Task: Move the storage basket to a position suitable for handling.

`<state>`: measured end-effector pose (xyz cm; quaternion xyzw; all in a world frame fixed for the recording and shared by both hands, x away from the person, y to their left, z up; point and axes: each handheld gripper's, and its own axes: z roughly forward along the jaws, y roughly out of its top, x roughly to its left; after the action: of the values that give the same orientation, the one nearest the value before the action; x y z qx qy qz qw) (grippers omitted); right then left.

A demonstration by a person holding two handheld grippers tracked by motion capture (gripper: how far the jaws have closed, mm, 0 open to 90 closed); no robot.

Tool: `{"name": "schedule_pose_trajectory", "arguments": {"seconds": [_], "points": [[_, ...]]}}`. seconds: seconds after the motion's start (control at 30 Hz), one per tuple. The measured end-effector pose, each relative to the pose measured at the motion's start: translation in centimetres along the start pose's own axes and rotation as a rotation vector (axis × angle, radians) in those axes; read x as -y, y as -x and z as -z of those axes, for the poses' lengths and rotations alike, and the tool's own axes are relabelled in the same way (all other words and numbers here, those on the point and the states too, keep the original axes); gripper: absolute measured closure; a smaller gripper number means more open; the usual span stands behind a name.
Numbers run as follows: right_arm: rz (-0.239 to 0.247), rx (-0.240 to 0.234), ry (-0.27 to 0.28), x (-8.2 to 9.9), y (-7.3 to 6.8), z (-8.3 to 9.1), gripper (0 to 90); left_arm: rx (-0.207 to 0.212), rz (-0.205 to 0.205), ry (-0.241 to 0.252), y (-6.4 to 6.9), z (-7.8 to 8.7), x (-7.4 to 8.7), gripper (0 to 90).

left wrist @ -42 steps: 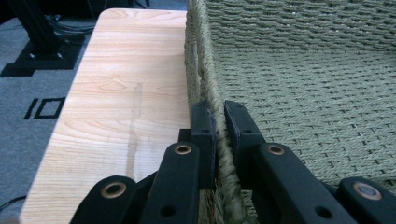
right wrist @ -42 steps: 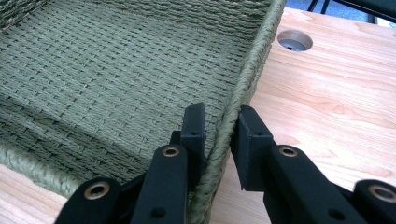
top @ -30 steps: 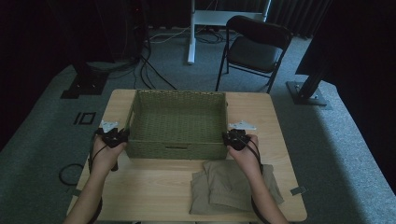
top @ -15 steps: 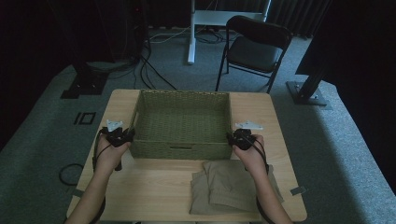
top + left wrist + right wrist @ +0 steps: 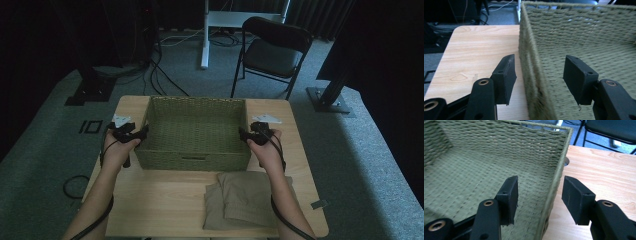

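Observation:
A green woven basket [image 5: 195, 150] stands on the wooden table [image 5: 165, 200], and nothing lies inside it. My left gripper [image 5: 141, 133] is at the basket's left wall [image 5: 534, 82]; its jaws have just been opening and straddle the rim without pressing on it. My right gripper [image 5: 243, 134] is at the right wall [image 5: 554, 190]; its jaws too have just been opening, one inside and one outside the wall, apart from it. Folded khaki cloth [image 5: 245, 200] lies on the table in front of the basket, near my right forearm.
A black folding chair [image 5: 272, 52] and a white stand [image 5: 205, 35] are on the carpet beyond the table. Cables [image 5: 160, 70] trail over the floor at the back left. Bare tabletop [image 5: 474, 55] lies left of the basket and also right of it [image 5: 604, 172].
Both grippers held the basket's side walls one second ago; now their jaws stand apart from the walls. The basket sits farther back on the table than before. Both hands drew slightly outward.

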<state>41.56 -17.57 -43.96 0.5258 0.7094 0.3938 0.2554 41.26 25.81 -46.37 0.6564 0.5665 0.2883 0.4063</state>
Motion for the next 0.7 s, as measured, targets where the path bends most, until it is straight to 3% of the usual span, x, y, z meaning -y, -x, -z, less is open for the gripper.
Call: {"name": "schedule_pose_trajectory", "arguments": {"seconds": [0.17,0.27,0.3,0.43,0.6,0.7], "points": [[-0.002,0.035,-0.031,0.1,0.1,-1.9,47.9,-0.005,-0.003,-0.003,0.0,-0.7,0.3,44.8],[-0.005,0.061,-0.051,1.0,-0.1,-3.4,54.1,-0.008,-0.005,-0.008,0.0,-1.7,1.2,50.0],[-0.013,0.065,-0.056,1.3,-0.1,-3.6,55.3,-0.005,0.006,-0.002,0.1,-1.8,1.3,56.9],[-0.025,0.083,-0.083,2.2,-0.3,-4.2,61.3,-0.035,-0.008,-0.037,0.4,-2.4,1.8,69.9],[-0.031,0.124,-0.066,2.6,-0.2,-4.4,78.0,-0.022,0.003,-0.055,0.7,-2.4,1.7,75.8],[-0.030,0.140,-0.068,2.6,-0.2,-4.3,79.1,-0.014,-0.003,-0.061,0.8,-2.4,1.7,79.6]]}}
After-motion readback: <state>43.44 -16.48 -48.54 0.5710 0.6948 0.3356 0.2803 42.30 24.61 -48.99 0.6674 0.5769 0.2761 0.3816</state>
